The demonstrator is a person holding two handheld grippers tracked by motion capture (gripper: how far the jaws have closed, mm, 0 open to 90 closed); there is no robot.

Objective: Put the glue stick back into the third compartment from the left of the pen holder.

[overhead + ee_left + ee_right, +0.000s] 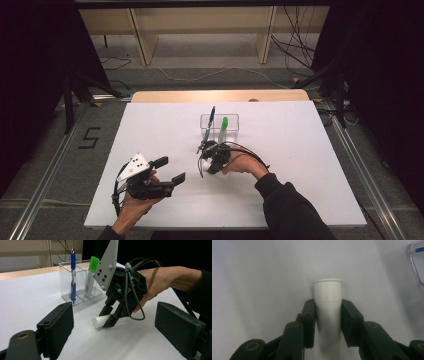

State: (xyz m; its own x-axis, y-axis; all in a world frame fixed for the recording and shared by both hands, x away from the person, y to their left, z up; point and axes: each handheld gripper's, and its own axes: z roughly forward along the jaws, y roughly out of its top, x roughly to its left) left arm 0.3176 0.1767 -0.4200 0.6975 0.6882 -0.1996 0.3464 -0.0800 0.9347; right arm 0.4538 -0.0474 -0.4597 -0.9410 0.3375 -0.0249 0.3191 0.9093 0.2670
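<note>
A white tube [328,293] lies on the white table top [150,125], its rimmed end pointing away from the camera in the right gripper view. My right gripper [328,322] has both pads against the tube's sides. In the high view the right gripper [206,162] points down at the tube [203,165] in the middle of the table. The left gripper view shows the tube [100,321] low between the right gripper's fingertips [110,319]. My left gripper [170,169] hovers at the front left, jaws wide apart with nothing between them, facing the right gripper.
A clear two-compartment holder [230,118] stands just behind the right gripper. It holds a blue pen [211,116] in one compartment and a green highlighter [223,125] in the other. Beyond the table's wooden far edge [220,95] are cables and shelf legs.
</note>
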